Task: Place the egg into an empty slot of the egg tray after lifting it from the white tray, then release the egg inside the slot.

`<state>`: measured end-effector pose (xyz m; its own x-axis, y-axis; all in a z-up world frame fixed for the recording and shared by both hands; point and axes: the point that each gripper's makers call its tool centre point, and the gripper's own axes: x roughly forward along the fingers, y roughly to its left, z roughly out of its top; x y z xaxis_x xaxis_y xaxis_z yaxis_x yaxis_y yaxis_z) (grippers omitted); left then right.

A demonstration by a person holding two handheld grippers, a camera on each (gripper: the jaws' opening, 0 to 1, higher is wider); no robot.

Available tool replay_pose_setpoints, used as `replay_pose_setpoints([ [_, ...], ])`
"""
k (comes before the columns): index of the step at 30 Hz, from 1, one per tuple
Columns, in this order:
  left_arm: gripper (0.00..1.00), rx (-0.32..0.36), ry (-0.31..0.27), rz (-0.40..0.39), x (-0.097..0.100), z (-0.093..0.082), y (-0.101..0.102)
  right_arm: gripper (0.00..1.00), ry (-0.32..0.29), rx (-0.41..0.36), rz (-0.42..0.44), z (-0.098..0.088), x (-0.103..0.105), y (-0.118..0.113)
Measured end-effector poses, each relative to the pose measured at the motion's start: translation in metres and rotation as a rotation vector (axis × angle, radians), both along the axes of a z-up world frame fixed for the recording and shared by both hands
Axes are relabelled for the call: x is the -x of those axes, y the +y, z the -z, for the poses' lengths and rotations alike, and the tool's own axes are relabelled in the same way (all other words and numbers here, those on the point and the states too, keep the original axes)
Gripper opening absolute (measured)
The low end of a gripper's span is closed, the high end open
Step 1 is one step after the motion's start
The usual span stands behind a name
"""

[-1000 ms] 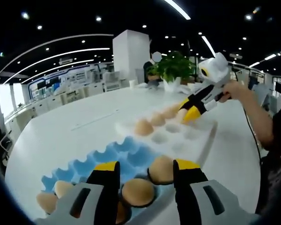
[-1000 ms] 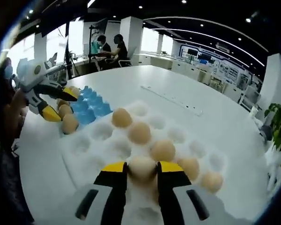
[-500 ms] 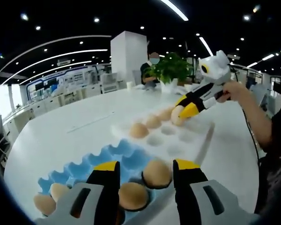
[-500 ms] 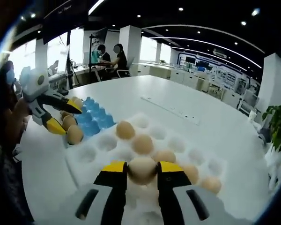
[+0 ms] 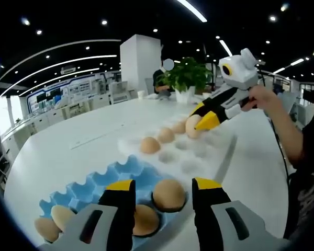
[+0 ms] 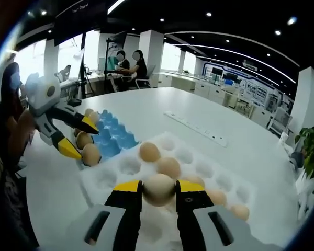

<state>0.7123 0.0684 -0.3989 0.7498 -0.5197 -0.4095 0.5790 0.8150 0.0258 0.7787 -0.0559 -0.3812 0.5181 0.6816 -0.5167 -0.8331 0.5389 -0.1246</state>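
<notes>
In the left gripper view, the blue egg tray (image 5: 107,180) lay at lower left with eggs in its near slots, and the left gripper (image 5: 162,191) hovered over it, its yellow-tipped jaws wide apart with nothing between them. To the right and farther off sat the white tray (image 5: 199,154), a short row of eggs along its far side. Above that tray the right gripper (image 5: 199,117) gripped the egg (image 5: 192,125) (partly masked by its jaws), held by a hand (image 5: 261,97) at the right edge.

The right gripper view showed the grip far more plainly. At left there, the left gripper (image 6: 78,138) hung open over the egg tray (image 6: 112,141), just by its brown eggs. Right of it spread the white tray (image 6: 120,178), several eggs in a diagonal line. The right gripper (image 6: 158,186) had its jaws narrowed on the egg (image 6: 158,188), raised above the white tray. The egg's underside was hidden, and the far corner of the white tray was hard to make out.
</notes>
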Motion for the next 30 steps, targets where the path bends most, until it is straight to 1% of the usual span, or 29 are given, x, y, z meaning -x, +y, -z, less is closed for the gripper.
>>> replay_pose_setpoints([
  [6, 0.43, -0.010, 0.008, 0.004, 0.000, 0.004, -0.002, 0.26, -0.003, -0.016, -0.028, -0.003, 0.007, 0.011],
  [9, 0.43, -0.009, 0.008, 0.003, 0.001, 0.004, -0.003, 0.26, -0.001, -0.043, -0.052, -0.006, 0.011, 0.019],
  [12, 0.43, -0.010, 0.010, 0.009, 0.001, 0.004, -0.006, 0.26, -0.003, -0.048, -0.064, -0.006, 0.013, 0.025],
  [20, 0.43, -0.015, 0.013, 0.013, 0.002, 0.006, -0.006, 0.26, -0.003, -0.052, -0.078, -0.005, 0.017, 0.033],
  [30, 0.43, -0.018, 0.010, 0.019, 0.001, 0.007, -0.010, 0.26, -0.013, -0.067, -0.106, -0.011, 0.024, 0.044],
])
